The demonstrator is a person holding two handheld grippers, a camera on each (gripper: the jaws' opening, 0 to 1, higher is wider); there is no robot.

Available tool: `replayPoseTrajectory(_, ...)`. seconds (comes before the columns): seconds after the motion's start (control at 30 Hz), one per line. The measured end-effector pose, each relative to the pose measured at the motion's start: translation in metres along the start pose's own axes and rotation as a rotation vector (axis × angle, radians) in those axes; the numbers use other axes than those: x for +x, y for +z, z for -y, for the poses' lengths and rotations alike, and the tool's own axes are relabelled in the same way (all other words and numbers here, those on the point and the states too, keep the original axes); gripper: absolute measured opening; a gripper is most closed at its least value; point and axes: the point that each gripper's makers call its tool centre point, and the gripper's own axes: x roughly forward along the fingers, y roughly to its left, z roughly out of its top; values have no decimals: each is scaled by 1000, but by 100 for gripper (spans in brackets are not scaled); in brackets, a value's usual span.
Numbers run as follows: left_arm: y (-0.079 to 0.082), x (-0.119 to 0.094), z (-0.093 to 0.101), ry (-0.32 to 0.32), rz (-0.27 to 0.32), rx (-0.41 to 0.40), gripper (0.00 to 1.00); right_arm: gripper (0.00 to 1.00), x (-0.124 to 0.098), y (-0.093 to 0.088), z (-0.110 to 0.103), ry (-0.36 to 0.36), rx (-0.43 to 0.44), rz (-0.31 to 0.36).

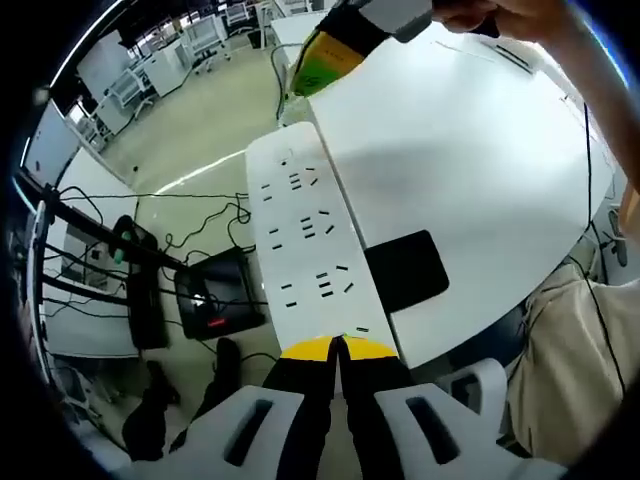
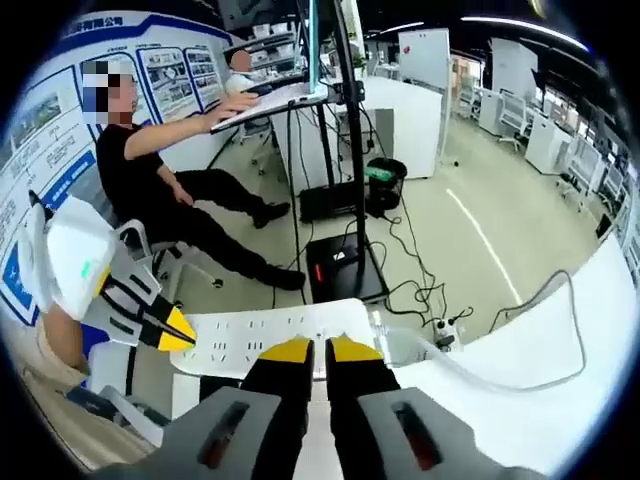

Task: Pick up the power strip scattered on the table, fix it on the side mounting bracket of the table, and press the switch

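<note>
- While both claws hold the white power strip (image 1: 305, 240), it hangs along the edge of the white table (image 1: 470, 150), half over the floor.
- Closest in the left gripper view, the left gripper (image 1: 338, 348) has its yellow tips pinched together on the near end of the strip. Almost no gap shows between them.
- From that claw the strip runs straight away, long way first, with rows of plug holes facing up.
- A black flat thing (image 1: 407, 270) lies on the table just beside the strip.
- At the far end, the right gripper (image 1: 335, 50) comes in from the top, by a hand.
- In the right gripper view, the right gripper (image 2: 320, 348) has its tips closed on one end of the strip (image 2: 280, 325), and the left gripper (image 2: 165, 325) bites the other end.
- A white cord (image 2: 530, 340) leaves the strip and loops over the table.
- I think the strip must next go sideways to the table's side bracket, which I cannot pick out.
- Farther off sit a black box with a red light (image 2: 340, 268) on the floor and a seated person (image 2: 170, 190).
</note>
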Motion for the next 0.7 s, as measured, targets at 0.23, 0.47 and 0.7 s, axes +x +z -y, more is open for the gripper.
replayPoseTrajectory(0.23,1,-1,-3,1,-1,-1,7,8,-35,-8,-9,-38,-37,43)
replayPoseTrajectory(0.47,2,-1,-5,-7,22,-11,7,11,-70,-6,-7,-72,-54,101)
replayPoseTrajectory(0.7,0,-3,-4,5,47,-7,7,13,-99,-4,-4,-97,-69,174)
